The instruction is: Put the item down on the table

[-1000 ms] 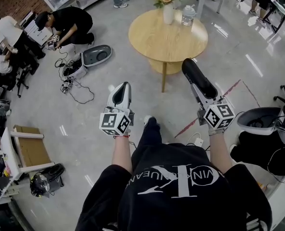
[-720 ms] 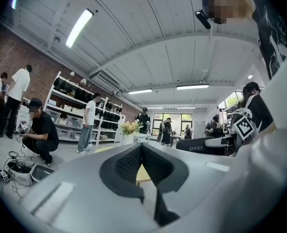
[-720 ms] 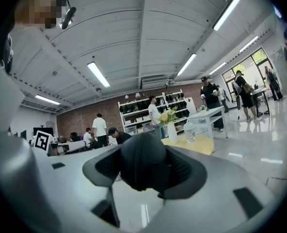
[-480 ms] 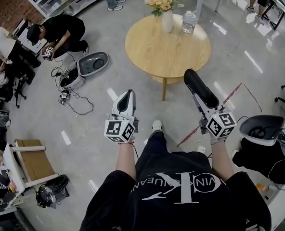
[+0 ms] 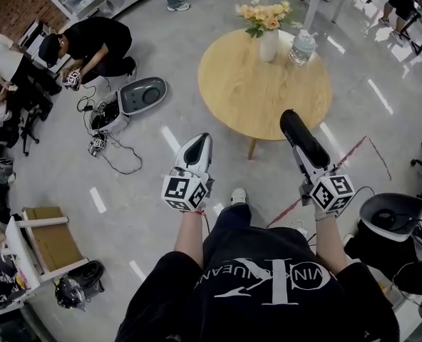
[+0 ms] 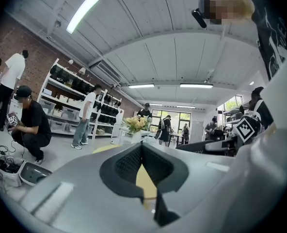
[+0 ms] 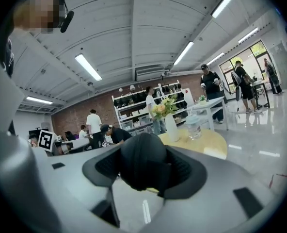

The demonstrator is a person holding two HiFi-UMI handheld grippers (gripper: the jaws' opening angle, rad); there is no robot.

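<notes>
A: Where is the item?

B: The black item [image 5: 301,135] is clamped in the right gripper [image 5: 312,164]; its jaws close on it, and in the right gripper view its rounded end fills the gap between them; in the head view it sits right of centre, its far tip showing against the lower right rim of the round table [image 5: 246,91]

A: And the other one?

B: The left gripper [image 5: 197,148], just left of centre, has its jaws brought together with nothing between them

A: What could go wrong?

B: I judge the put-down is not yet done; the item looks to be at the table's edge, not well over the top, so letting go now would likely drop it to the floor; it looks rounded and long, so set down carelessly it may roll off the curved rim; reaching too far toward the upper part of the frame risks knocking the flower vase [image 5: 269,45] or the water bottle [image 5: 301,48], which stand close together at the table's far side
</notes>
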